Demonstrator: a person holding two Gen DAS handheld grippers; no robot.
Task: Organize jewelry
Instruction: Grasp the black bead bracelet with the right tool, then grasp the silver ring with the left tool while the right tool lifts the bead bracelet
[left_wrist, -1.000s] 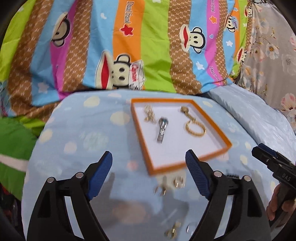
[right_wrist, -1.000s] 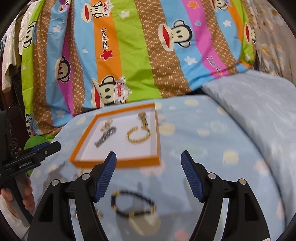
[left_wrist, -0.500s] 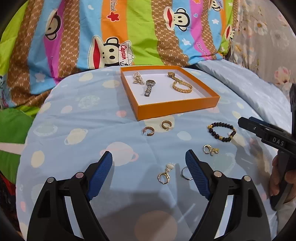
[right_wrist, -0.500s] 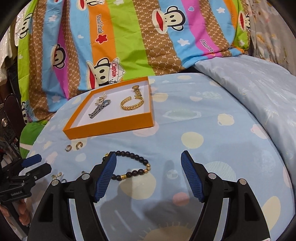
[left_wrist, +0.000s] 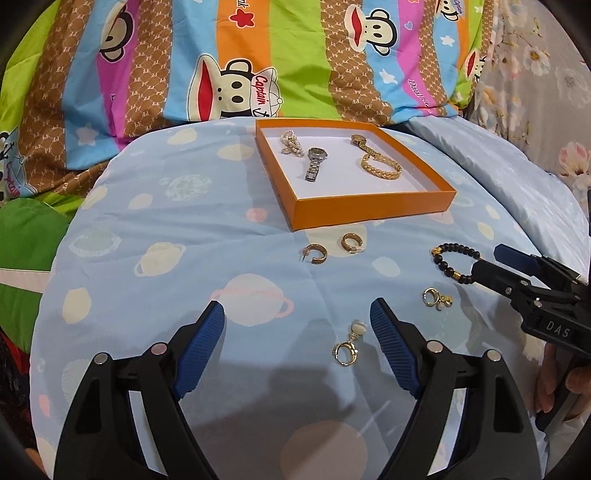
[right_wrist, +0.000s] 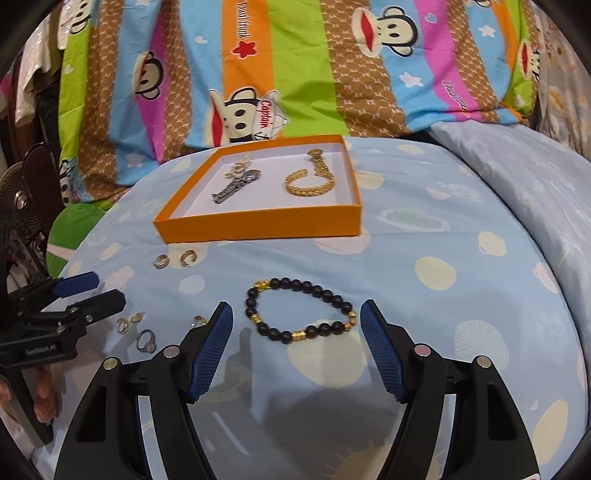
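Lying loose: beaded bracelet on the blue bedcover, just before the orange tray.
Right claw: closing, bracelet between its fingers, untouched.
Left claw: wide, empty, beside a gold earring.

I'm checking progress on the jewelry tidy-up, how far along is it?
Done: a silver watch, a gold bracelet and a pearly piece lie in the orange box. In hand: nothing yet; the right gripper is closing around the black bead bracelet without touching it, and the left gripper is open. Left: that bracelet and several earrings and rings on the blue bedding.
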